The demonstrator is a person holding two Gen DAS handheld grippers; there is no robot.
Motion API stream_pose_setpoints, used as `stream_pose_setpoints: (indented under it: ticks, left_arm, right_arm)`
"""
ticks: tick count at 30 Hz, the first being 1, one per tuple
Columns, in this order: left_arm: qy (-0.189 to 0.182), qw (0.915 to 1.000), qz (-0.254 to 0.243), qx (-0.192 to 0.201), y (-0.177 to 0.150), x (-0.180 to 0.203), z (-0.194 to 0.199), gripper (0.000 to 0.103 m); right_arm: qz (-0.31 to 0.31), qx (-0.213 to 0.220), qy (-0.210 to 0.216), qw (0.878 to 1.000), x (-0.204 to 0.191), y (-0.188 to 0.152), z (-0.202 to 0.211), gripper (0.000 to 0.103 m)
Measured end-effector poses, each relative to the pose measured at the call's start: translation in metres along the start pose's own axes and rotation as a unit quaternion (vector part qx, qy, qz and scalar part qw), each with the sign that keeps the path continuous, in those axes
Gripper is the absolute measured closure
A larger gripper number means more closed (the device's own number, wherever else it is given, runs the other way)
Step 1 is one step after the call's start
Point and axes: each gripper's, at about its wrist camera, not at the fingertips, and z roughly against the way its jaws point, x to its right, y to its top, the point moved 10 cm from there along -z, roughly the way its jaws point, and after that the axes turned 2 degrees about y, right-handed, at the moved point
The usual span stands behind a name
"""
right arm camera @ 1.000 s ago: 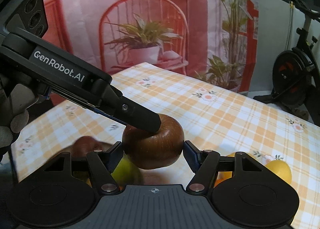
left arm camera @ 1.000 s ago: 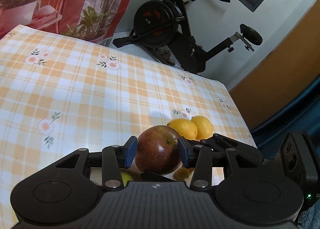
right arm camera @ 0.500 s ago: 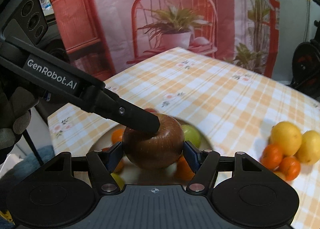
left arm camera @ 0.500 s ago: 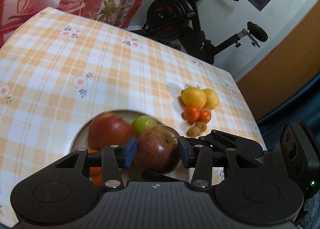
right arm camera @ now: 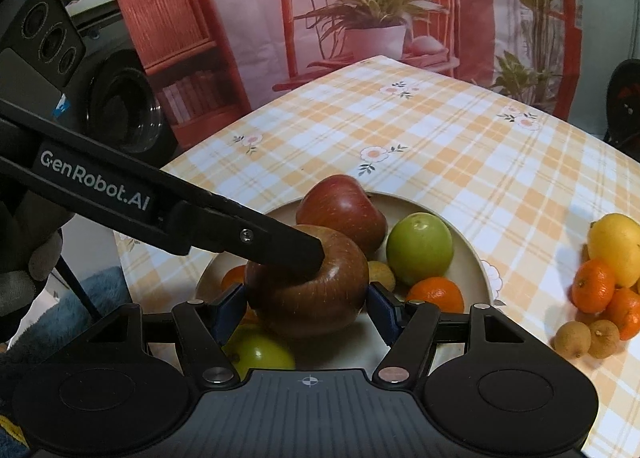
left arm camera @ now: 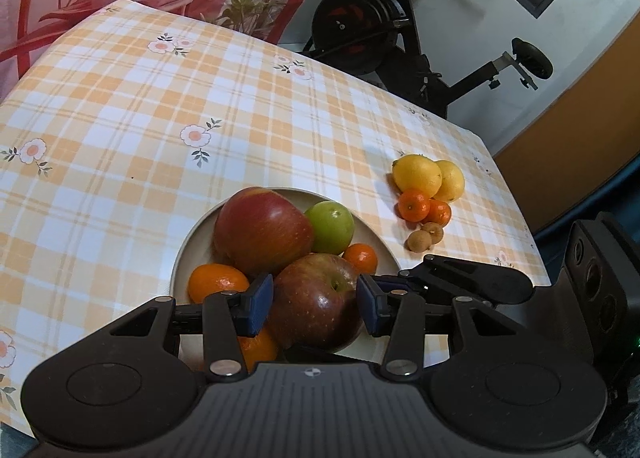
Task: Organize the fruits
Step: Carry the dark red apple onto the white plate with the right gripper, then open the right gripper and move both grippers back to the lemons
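dark red apple [left arm camera: 316, 318] | left gripper [left arm camera: 314, 306], right gripper [right arm camera: 306, 310] both clenched on it | now carried over cream plate [left arm camera: 188, 250] by table's near edge | release next

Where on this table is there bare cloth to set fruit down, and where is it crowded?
Bare checked tablecloth stretches from the plate's far rim to the table's far edge, and on the plate's left. A narrow strip separates the plate from the lemons. The plate is crowded with apples and oranges, and small fruit cluster by the lemons.
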Motion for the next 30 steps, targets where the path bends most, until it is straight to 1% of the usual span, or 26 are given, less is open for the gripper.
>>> stream_pose_setpoints:
  ticks: [4, 7, 18, 30]
  left_arm:
    - [0.005, 1.0, -0.007, -0.001, -0.001, 0.001, 0.0, 0.055]
    - [0.007, 0.9999, -0.009, -0.002, -0.001, 0.0, -0.001, 0.052]
    - [0.022, 0.9995, -0.02, -0.003, -0.001, -0.001, -0.003, 0.05]
    - [0.038, 0.9989, -0.026, -0.006, -0.002, -0.002, -0.003, 0.05]
  right_arm:
    - [0.0, -0.008, 0.004, 1.0, 0.0, -0.001, -0.001, 0.041]
    - [-0.003, -0.007, 0.006, 1.0, 0.0, -0.001, 0.0, 0.041]
    - [-0.021, -0.01, 0.011, 1.0, 0.005, -0.005, -0.001, 0.04]
    - [-0.033, 0.015, 0.02, 0.999, 0.007, -0.006, 0.015, 0.041]
